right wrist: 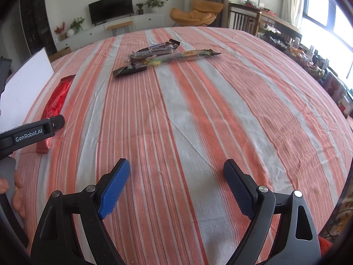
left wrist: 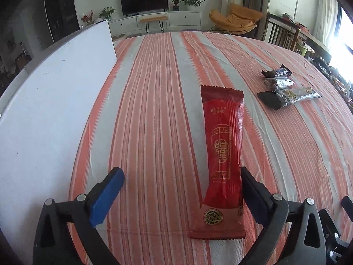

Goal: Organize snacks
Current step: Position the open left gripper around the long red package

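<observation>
Blue ribbed pads of the left tool point(left wrist: 181, 190) are seen spread wide at the bottom of the frame, with the red snack packet point(left wrist: 222, 154) lying released between them, hard against the right-hand pad (touching or not can't be told). Its long axis runs up the frame, along the fingers. Crinkly glossy foil, crimped ends, on the striped cloth of the desk point(left wrist: 154, 110). The right tool point(right wrist: 176, 190) is held open and empty, and the dark wrappers point(right wrist: 154, 59) are left in the upper middle of its view.
</observation>
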`<state>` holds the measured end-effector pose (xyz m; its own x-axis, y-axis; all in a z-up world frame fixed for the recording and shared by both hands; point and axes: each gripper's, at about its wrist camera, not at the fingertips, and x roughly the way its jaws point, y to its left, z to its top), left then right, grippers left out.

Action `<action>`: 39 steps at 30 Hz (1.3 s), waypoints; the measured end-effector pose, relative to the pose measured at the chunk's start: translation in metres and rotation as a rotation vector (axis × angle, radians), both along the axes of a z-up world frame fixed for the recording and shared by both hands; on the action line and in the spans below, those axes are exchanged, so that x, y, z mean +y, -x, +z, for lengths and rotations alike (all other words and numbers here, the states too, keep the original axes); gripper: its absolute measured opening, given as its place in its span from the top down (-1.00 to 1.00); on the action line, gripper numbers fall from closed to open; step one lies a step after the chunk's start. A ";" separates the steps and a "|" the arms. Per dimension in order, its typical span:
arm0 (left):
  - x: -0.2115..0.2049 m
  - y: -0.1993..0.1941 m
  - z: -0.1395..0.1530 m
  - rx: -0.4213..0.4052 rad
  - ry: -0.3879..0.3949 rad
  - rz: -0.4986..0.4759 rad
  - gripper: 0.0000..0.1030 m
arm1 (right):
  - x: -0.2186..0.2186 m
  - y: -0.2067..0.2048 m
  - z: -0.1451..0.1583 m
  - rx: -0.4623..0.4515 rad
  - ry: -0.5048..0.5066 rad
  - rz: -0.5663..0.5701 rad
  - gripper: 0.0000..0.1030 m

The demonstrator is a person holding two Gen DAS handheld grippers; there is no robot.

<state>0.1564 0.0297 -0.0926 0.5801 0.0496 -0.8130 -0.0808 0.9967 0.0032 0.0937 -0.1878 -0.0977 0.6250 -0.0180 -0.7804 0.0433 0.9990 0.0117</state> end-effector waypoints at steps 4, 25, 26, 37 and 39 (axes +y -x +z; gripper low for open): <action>-0.003 0.000 -0.001 -0.001 -0.005 -0.003 -1.00 | 0.000 0.000 0.000 0.001 0.001 0.001 -0.75; -0.002 0.000 0.001 -0.001 0.000 -0.003 -1.00 | -0.002 0.002 0.001 -0.003 -0.024 0.009 -0.75; -0.002 0.000 0.001 -0.001 0.000 -0.003 -1.00 | -0.006 0.003 0.004 -0.008 -0.065 0.014 -0.74; -0.002 0.000 0.001 -0.001 0.000 -0.004 -1.00 | -0.049 -0.138 0.070 0.051 -0.645 0.055 -0.69; -0.002 0.000 0.000 -0.001 -0.001 -0.004 -1.00 | -0.042 -0.174 0.071 0.086 -0.668 0.057 -0.47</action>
